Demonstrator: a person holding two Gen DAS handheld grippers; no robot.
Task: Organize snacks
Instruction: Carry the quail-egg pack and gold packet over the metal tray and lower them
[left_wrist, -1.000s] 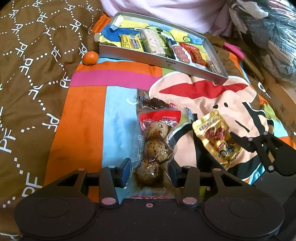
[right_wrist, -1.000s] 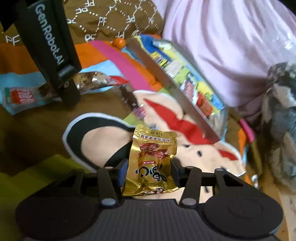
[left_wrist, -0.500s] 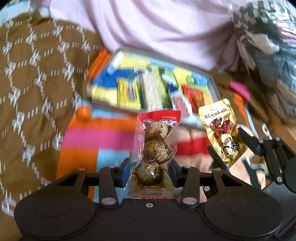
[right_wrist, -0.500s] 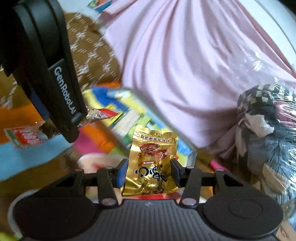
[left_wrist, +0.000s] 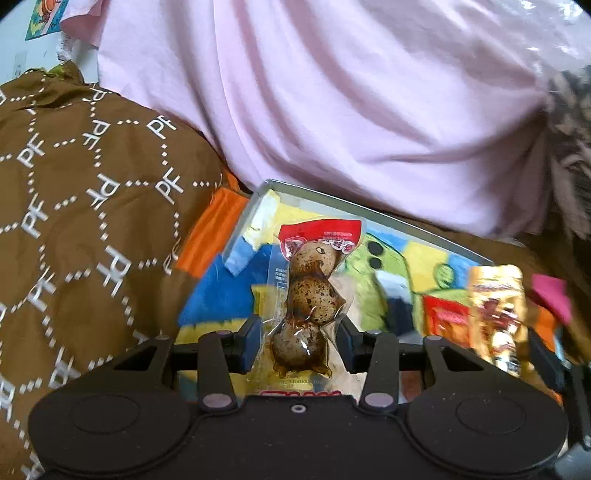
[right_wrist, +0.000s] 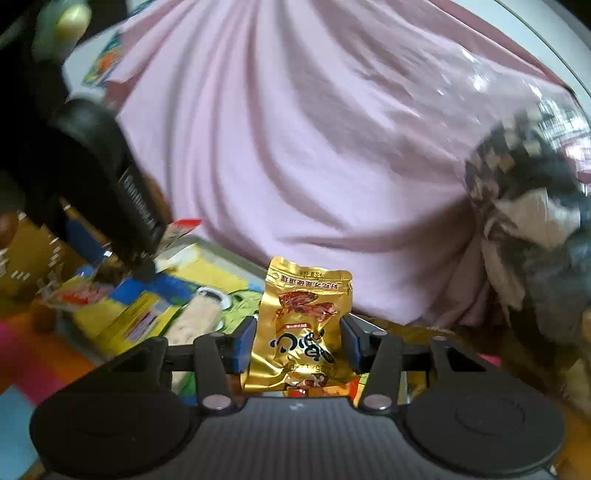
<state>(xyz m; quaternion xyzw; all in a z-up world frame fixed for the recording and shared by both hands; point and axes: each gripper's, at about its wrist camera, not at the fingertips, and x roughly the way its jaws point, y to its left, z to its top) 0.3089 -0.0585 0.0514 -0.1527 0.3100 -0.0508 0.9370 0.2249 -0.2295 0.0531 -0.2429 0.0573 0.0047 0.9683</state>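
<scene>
Nearest to us, our left gripper (left_wrist: 298, 341) is clamped on a clear vacuum pack of three speckled quail eggs (left_wrist: 308, 295), its pads pinching the pack's lower part at the bottom egg. The pack stands upright with its long axis running away from us, the red header at the far end. In the other view, our right gripper (right_wrist: 297, 341) is closed on a gold foil snack pouch (right_wrist: 301, 325), also upright, held by its lower half.

Just beyond and below both packs lies the shallow tin box (left_wrist: 369, 206), its floor printed in blue, yellow and green, with several snacks already lying in it. The egg pack hangs over the box's left part; the gold pouch shows at the right edge of the left view, over the box's right part, so each hand is nearer its own side of the box.

We judge the next move is a lowering, each pack tipped flat into the box before the jaws let go.

Farthest is a pink sheet (left_wrist: 351, 103), with a brown patterned quilt (left_wrist: 92, 192) at the left.
</scene>
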